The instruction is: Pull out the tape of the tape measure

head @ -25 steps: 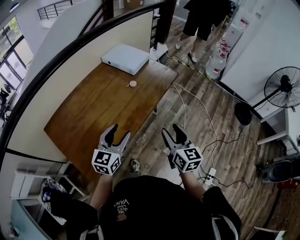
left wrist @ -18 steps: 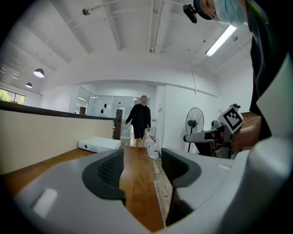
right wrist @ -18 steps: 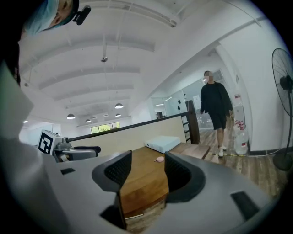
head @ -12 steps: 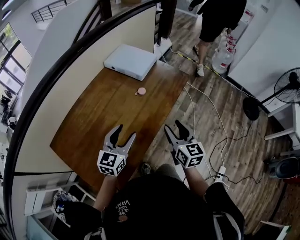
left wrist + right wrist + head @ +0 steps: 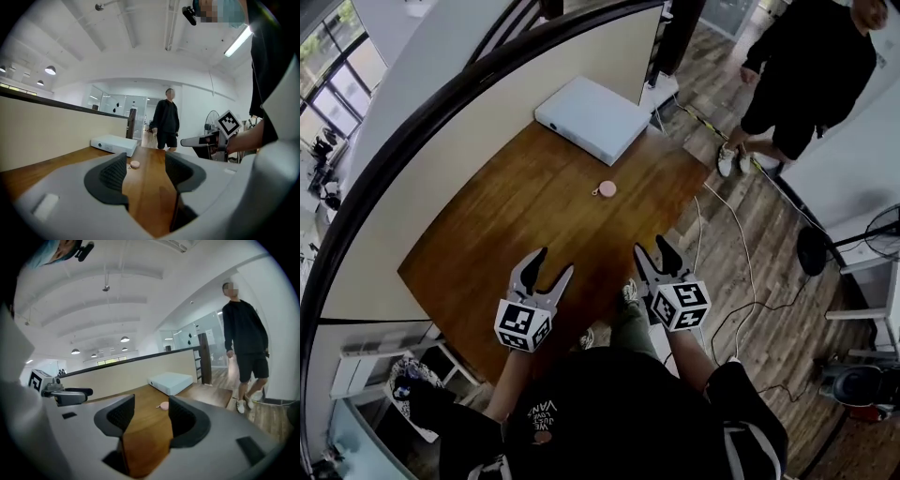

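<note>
A small round pink tape measure (image 5: 606, 188) lies on the wooden table (image 5: 487, 234), a little in front of a white box. It also shows far ahead between the jaws as the tape measure (image 5: 135, 164) in the left gripper view and the tape measure (image 5: 164, 405) in the right gripper view. My left gripper (image 5: 549, 265) hovers open over the table's near edge, nothing between its pads (image 5: 115, 173). My right gripper (image 5: 652, 248) is open and empty beside it, at the table's near right corner. Both point toward the tape measure, well short of it.
A flat white box (image 5: 592, 117) sits at the table's far end against a beige partition (image 5: 441, 131). A person in black (image 5: 806, 75) stands on the wooden floor to the right. Cables (image 5: 722, 244) trail across the floor by the table's right side.
Both grippers have moved forward, from over the floor to the table's near edge, closer to the tape measure. The standing person has shifted to the right. Jaws stay as wide as before.
</note>
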`<state>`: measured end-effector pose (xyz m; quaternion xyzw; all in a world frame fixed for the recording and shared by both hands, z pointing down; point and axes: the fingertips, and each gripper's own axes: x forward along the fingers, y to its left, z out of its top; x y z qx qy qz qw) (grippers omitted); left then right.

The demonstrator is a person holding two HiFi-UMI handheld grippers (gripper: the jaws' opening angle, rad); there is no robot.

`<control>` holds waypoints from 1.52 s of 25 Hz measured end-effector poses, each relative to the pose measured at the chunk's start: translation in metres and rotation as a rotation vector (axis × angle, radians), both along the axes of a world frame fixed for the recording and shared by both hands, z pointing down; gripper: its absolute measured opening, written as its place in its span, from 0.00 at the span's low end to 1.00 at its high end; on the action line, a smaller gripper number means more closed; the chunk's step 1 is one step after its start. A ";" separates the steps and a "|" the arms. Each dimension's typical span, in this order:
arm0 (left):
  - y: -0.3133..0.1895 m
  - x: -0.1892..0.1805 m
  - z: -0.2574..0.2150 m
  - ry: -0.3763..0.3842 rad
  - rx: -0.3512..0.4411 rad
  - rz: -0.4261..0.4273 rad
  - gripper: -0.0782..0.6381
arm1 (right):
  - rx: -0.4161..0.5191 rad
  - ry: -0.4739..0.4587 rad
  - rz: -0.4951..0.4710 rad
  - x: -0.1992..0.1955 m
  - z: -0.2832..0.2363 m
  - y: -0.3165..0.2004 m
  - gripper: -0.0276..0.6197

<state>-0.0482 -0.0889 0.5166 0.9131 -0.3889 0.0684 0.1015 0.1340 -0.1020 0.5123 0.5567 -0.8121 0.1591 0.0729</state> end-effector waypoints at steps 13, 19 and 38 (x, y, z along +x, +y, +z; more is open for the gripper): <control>-0.065 0.016 0.006 0.006 -0.030 -0.209 0.45 | -0.076 0.066 -0.241 -0.003 0.032 -0.114 0.34; -0.092 0.015 0.018 0.000 -0.075 -0.284 0.45 | -0.114 0.146 -0.346 -0.014 0.062 -0.158 0.35; -0.102 -0.001 0.035 -0.016 -0.124 -0.465 0.45 | -0.335 0.354 -0.588 -0.049 0.181 -0.210 0.43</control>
